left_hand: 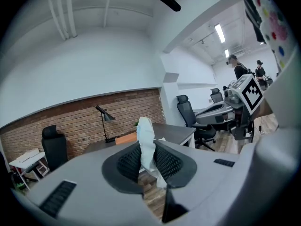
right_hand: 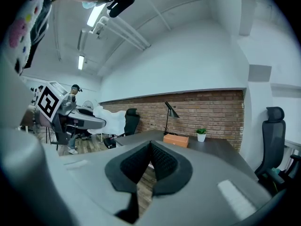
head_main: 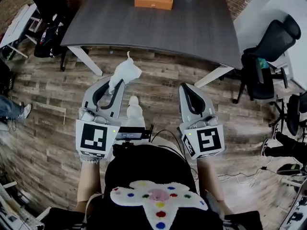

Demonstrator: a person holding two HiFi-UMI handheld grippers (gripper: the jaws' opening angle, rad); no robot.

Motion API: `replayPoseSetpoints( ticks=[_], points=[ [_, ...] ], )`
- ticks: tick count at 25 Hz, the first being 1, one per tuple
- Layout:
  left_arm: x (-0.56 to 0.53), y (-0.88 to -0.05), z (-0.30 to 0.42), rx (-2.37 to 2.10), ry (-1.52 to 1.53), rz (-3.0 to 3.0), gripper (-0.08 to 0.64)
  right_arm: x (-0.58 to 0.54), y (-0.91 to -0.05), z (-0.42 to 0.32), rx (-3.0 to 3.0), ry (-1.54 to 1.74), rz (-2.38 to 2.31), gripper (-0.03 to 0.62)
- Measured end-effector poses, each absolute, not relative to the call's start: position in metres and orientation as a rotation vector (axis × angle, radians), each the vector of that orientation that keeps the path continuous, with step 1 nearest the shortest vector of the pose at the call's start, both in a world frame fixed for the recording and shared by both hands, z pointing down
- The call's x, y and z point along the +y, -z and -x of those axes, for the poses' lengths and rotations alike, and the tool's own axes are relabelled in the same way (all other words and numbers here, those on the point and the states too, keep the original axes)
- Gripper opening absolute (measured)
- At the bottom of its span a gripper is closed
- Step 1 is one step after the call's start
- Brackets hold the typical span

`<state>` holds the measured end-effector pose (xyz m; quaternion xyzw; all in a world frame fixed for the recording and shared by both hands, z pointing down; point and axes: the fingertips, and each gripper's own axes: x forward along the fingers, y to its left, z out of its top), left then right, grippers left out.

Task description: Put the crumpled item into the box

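Left tool (head_main: pixel 114 89) pinches white crumpled paper (head_main: pixel 125 73); right tool (head_main: pixel 188 92) closed, empty.

Your head view is dimmish, cool-toned and low contrast. The grey table (head_main: pixel 192 28) carries a soft sheen, w/ shadow pooled under its near edge on the wood floor (head_main: pixel 158 83). The white crumpled item (head_main: pixel 125 73) reads bright against that floor. Fisheye bends the edges hard and the corners smear. Both gripper views are brighter, lit from overhead by ceiling strip lights (left_hand: pixel 219 32) (right_hand: pixel 96 14) that blow out to pure white. A black vignette rings each. Close foreground is soft; the brick wall (right_hand: pixel 207 112) further back is sharper.
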<state>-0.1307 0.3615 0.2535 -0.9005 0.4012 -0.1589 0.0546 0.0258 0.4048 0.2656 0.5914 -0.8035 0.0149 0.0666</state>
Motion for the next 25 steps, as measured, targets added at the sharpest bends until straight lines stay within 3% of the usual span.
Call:
replayPoseSetpoints(
  ticks=[10,25],
  points=[
    [0.295,-0.264,0.118,1.151,0.426,2.797,0.066,0.350,-0.274,-0.024,-2.375,-0.046,-1.791,0.009],
    [0.100,-0.249,0.112,1.045,0.462,2.792,0.066,0.163,-0.259,-0.032,-2.303,-0.090,-1.918,0.009]
  ],
)
